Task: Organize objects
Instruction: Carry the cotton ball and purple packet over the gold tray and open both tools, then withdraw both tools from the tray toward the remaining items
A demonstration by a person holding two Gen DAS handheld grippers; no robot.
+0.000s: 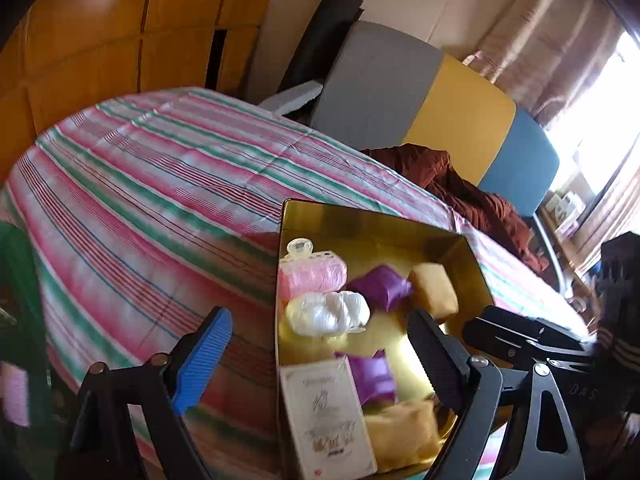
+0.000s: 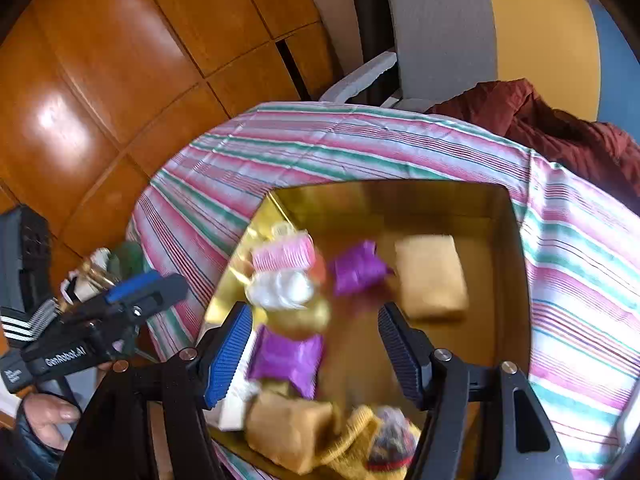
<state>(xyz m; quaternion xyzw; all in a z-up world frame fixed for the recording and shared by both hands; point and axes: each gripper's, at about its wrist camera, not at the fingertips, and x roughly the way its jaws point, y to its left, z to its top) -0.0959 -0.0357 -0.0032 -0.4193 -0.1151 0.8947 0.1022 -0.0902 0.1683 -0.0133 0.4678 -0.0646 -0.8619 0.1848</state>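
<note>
Right wrist view: my right claw [image 2: 316, 354] hangs released over the tin [image 2: 516, 216], purple packet [image 2: 288, 360] just inside its left pad. My left claw [image 1: 316, 360] gapes empty, farther off.

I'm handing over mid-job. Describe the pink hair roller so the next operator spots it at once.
On the striped bedspread sits an open gold tin. Look to its far left corner: the pink hair roller lies there on its side, just beyond a white crumpled bundle. It is the tin's only ribbed pink cylinder; its neighbours are purple and tan packets.
</note>
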